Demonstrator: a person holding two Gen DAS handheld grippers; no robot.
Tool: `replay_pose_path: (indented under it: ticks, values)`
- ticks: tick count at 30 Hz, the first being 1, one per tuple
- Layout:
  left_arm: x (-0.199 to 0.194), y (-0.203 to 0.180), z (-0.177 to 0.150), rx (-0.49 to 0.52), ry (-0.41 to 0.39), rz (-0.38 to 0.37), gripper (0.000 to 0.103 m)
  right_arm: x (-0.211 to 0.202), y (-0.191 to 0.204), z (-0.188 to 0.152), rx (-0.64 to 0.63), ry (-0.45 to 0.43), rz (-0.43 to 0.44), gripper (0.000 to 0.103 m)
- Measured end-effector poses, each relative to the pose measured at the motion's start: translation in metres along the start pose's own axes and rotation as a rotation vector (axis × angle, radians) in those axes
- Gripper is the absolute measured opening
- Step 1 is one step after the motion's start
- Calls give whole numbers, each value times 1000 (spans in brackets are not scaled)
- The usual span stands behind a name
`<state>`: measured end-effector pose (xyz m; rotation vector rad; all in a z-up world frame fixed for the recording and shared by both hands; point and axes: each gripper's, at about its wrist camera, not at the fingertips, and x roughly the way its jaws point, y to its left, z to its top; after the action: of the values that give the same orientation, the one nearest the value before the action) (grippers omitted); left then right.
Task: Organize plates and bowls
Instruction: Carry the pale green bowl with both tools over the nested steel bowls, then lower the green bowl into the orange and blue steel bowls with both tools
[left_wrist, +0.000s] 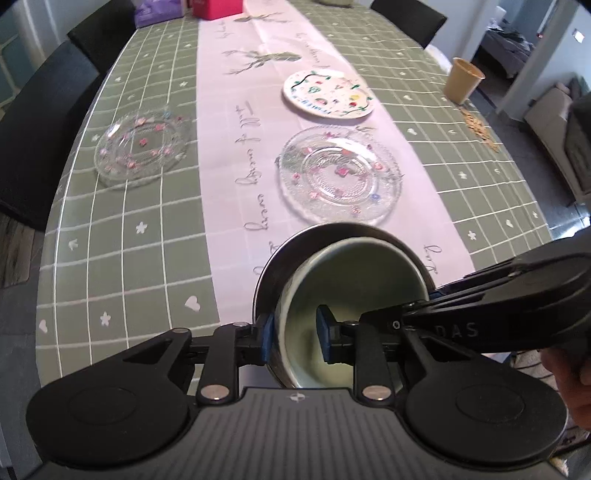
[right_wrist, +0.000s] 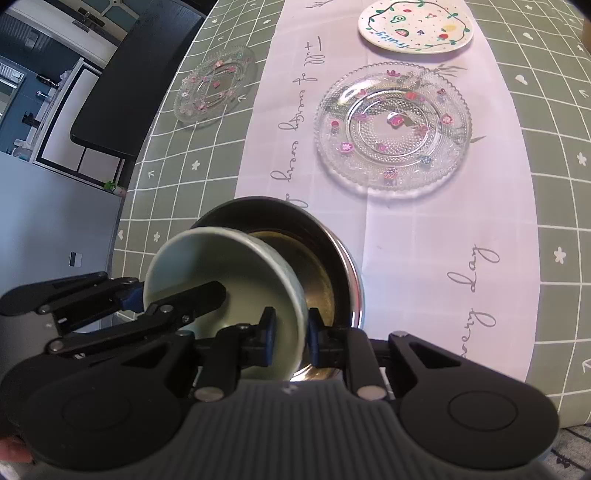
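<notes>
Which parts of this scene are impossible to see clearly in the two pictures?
- Bottom of the steel bowl: both views, covered by the green bowl.
- Near table edge: both views, hidden by the gripper bodies.
- Writing on the runner: left view, blurred and partly covered by the glass plate.
- Cup contents: left view, too small.
- Red box: left view, cut by the top edge.

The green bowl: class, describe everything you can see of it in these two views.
The green bowl is pale green, glazed like ceramic, and looks empty. It is tilted, mouth toward the cameras, its base inside the metal bowl on the table runner. The left gripper clamps its rim on one side, the right gripper on the other, each with one finger inside and one outside.
</notes>
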<state>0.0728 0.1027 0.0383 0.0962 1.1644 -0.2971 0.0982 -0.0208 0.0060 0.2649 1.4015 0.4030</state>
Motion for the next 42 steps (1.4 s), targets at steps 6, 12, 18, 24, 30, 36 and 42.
replay_pose_path:
  ticks: [6,12,18,24,30,36,42]
  values:
    - [-9,-5,1,73,-38,0,36,0,5,-1,-44,-31,-44,17]
    - [-20,-6,0,99,-95,45,43,0,4,1,-35,-19,-45,18]
    - [-18,7,7,33,-109,70,50,4,15,2,-78,49,-62,28]
    - [-9,16,7,-15,-83,73,50,-2,21,-2,-59,104,-26,45]
    - [-3,16,4,-18,-77,126,51,-16,24,-9,-58,92,4,61]
    - [-6,16,3,-14,-93,109,57,-32,23,-14,-55,76,50,66]
    - [-2,13,0,14,-74,137,57,-55,12,-20,-17,14,126,68]
